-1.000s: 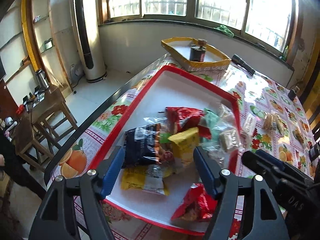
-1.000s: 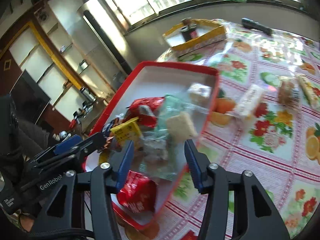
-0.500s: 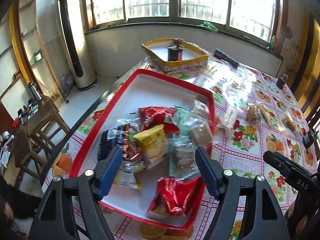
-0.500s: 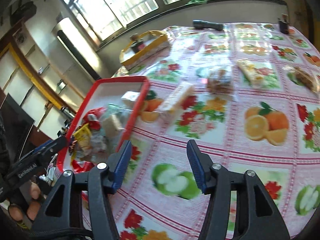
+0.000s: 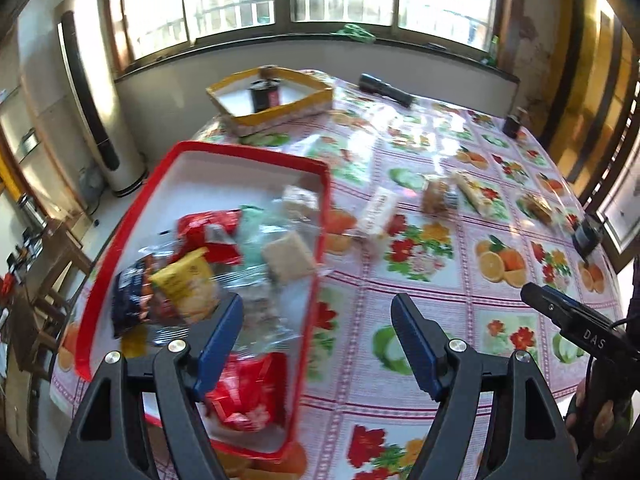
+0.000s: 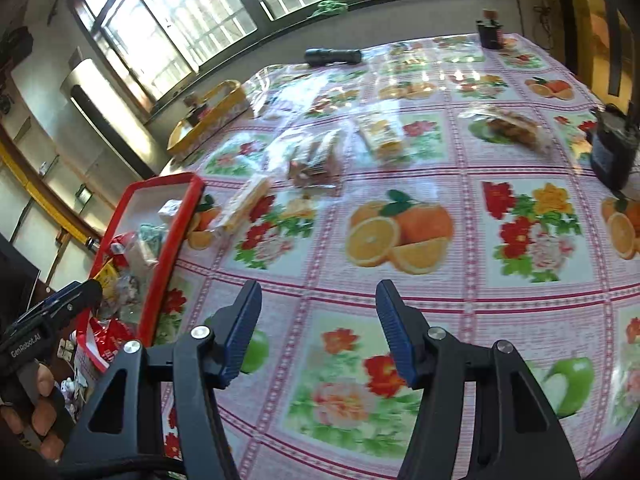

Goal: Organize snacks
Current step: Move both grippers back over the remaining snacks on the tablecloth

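A red-rimmed white tray [image 5: 256, 156] holds several snack packets: a yellow one [image 5: 186, 284], red ones [image 5: 208, 234] and a clear-wrapped cake [image 5: 288, 258]. My left gripper [image 5: 318, 332] is open and empty above the tray's right rim. My right gripper [image 6: 318, 320] is open and empty above bare tablecloth. Loose snacks lie on the cloth: a pale bar [image 6: 246, 202] beside the tray, a brown packet [image 6: 316, 162], a yellow bar [image 6: 382, 138] and a clear cookie packet [image 6: 512, 124]. The pale bar also shows in the left wrist view [image 5: 378, 210].
A yellow tray [image 5: 272, 98] with a dark can stands at the far end. A black flashlight [image 6: 332, 56] lies near the window side. Dark jars [image 6: 614, 148] stand at the right edge of the table. Stools stand on the floor at left.
Both grippers swung right, away from the tray toward the loose snacks on the cloth. Both stayed open and empty.
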